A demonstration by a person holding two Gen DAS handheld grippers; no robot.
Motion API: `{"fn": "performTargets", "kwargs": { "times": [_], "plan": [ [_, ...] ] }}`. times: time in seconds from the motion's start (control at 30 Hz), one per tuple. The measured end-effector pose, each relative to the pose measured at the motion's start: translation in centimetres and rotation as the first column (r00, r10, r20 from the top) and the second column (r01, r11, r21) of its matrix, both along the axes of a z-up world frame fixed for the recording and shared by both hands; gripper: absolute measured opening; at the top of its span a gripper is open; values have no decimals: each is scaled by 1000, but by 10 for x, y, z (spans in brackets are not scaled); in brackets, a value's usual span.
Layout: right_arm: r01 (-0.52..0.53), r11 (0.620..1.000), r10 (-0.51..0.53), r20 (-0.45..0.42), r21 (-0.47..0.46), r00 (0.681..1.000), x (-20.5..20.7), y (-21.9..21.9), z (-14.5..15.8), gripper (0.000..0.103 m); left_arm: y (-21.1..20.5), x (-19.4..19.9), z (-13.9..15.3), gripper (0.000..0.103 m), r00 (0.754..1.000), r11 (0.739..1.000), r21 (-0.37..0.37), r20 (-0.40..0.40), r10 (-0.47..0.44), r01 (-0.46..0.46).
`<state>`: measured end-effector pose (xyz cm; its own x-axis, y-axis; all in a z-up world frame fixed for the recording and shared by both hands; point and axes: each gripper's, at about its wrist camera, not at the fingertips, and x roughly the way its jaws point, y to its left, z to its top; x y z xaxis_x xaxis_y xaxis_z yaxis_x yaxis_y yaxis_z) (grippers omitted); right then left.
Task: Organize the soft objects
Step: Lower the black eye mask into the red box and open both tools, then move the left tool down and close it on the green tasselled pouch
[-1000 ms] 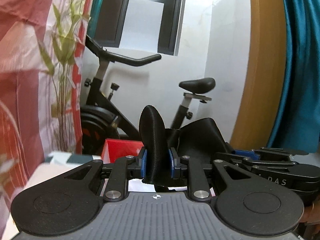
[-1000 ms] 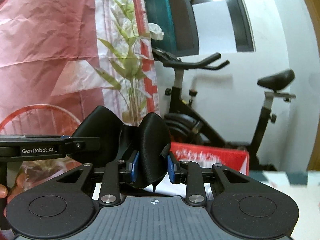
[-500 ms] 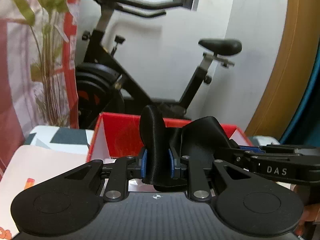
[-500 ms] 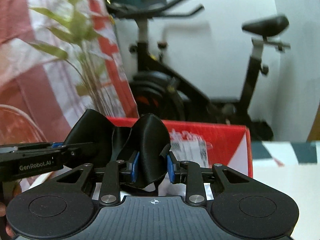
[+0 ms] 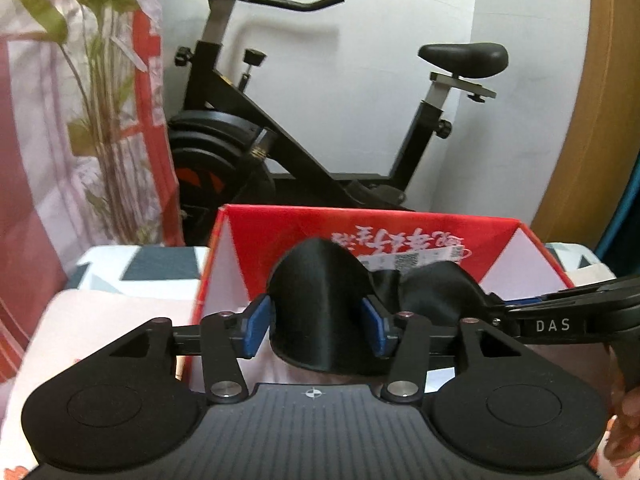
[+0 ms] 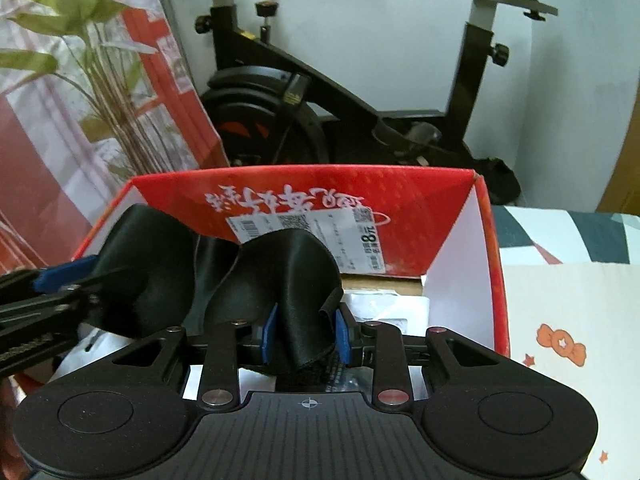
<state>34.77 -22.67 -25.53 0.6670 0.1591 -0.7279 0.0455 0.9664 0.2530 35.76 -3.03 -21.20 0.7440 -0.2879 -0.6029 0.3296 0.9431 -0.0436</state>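
A black satin eye mask (image 5: 320, 304) hangs between both grippers over an open red cardboard box (image 5: 400, 224). My left gripper (image 5: 316, 328) has its blue pads spread wider than before, with the mask's left lobe still sitting between them. My right gripper (image 6: 306, 332) is shut on the mask's right lobe (image 6: 288, 280). The right gripper also shows in the left wrist view (image 5: 560, 312), and the left gripper in the right wrist view (image 6: 52, 292). The box (image 6: 484, 264) holds white packets under the mask.
A black exercise bike (image 5: 304, 136) stands behind the box against a white wall. A red and white curtain with a leaf print (image 5: 80, 120) hangs at the left. The box sits on a patterned sheet (image 6: 568, 304). A wooden panel (image 5: 592, 120) is at the right.
Both grippers have tipped down and lowered the mask toward the red box, which now fills the view. The left gripper's pads have moved apart around the mask.
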Motion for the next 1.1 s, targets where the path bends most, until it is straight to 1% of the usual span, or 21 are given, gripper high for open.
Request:
{"fn": "performTargets", "kwargs": {
  "times": [0.13, 0.23, 0.33, 0.37, 0.43, 0.53, 0.6, 0.63, 0.67, 0.7, 0.77, 0.8, 0.87, 0.97, 1.07, 1.1],
  "plan": [
    [24, 1000, -24, -19, -15, 1000, 1, -3, -2, 28, 2, -5, 6, 53, 999, 998, 40, 37, 36, -38],
    [35, 998, -37, -33, -44, 999, 1, -1, -3, 32, 1, -5, 11, 53, 999, 998, 38, 33, 40, -42],
    [62, 995, -65, -41, -79, 997, 1, 1, -1, 44, 0, -8, 14, 53, 998, 998, 42, 48, 38, -40],
    [71, 994, -74, -26, -86, 997, -1, 2, 1, 47, 0, -9, 14, 54, 998, 998, 48, 49, 34, -37],
    [72, 994, -73, -8, -81, 997, -6, 2, 5, 47, 0, -14, 16, 60, 998, 998, 63, 50, 28, -31],
    [72, 995, -71, 19, -72, 997, -17, 2, 14, 52, 2, -25, 19, 61, 997, 997, 77, 72, 14, -19],
    [56, 995, -52, 58, -82, 997, -30, 4, 23, 55, 5, -31, 22, 61, 997, 997, 70, 76, 11, -17],
    [47, 995, -40, 86, -89, 995, -38, 5, 27, 57, 7, -35, 24, 61, 997, 998, 58, 76, 10, -14],
    [37, 994, -24, 127, -99, 992, -49, 7, 31, 60, 10, -41, 27, 61, 997, 999, 44, 80, 6, -10],
    [25, 992, -5, 160, -124, 987, -57, 10, 35, 63, 12, -45, 28, 60, 996, 999, 32, 85, 2, -4],
    [-2, 982, 42, 208, -188, 977, -75, 18, 39, 63, 19, -58, 32, 60, 995, 1000, 6, 97, -9, 9],
    [-14, 980, 60, 227, -199, 972, -83, 20, 41, 63, 22, -64, 32, 59, 995, 1000, -5, 97, -13, 14],
    [-27, 983, 72, 250, -181, 966, -98, 21, 45, 62, 30, -76, 32, 53, 996, 1000, -27, 86, -14, 17],
    [-46, 990, 80, 266, -134, 961, -120, 23, 47, 60, 41, -94, 29, 50, 998, 998, -56, 64, -21, 25],
    [-85, 988, 119, 279, -132, 953, -144, 29, 44, 58, 50, -114, 24, 41, 997, 997, -50, 54, -57, 60],
    [-99, 986, 134, 288, -131, 948, -153, 32, 42, 57, 53, -120, 22, 40, 996, 996, -43, 51, -73, 75]
  ]
}}
